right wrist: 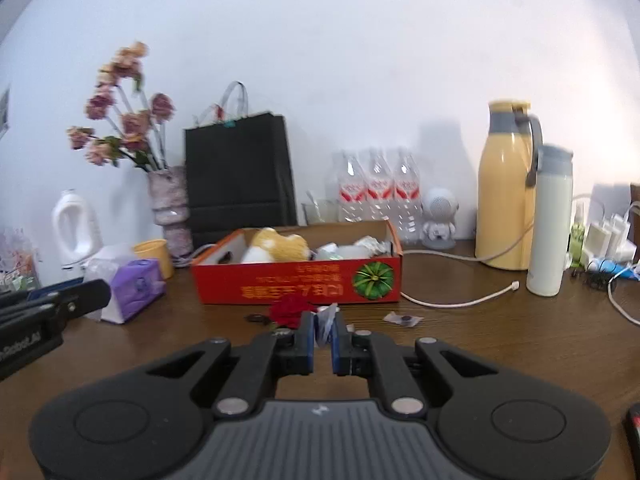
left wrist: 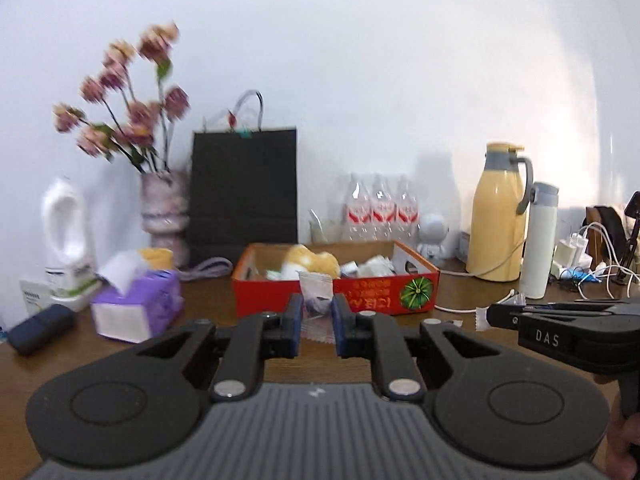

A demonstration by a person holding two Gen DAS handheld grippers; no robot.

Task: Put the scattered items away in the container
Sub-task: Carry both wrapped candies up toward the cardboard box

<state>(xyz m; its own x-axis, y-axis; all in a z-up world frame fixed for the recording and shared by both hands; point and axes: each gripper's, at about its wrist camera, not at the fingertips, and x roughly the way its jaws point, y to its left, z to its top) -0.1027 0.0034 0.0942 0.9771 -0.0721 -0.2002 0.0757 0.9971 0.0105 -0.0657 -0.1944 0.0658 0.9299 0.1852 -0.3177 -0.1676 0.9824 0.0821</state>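
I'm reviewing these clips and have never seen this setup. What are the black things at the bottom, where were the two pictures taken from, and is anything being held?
No robot here: a person holds a two-finger tool in each hand, each with its own camera. One picture looks along the left gripper, whose fingers pinch a clear snack packet. The other looks along the right gripper, shut on a small clear wrapper. Ahead on the wooden table stands the red cardboard box, already holding a yellow plush toy. A red rose and a small packet lie before it.

Right gripper (right wrist: pixel 323 330) pinching clear wrapper (right wrist: pixel 325 320), red box (right wrist: pixel 296 282) beyond
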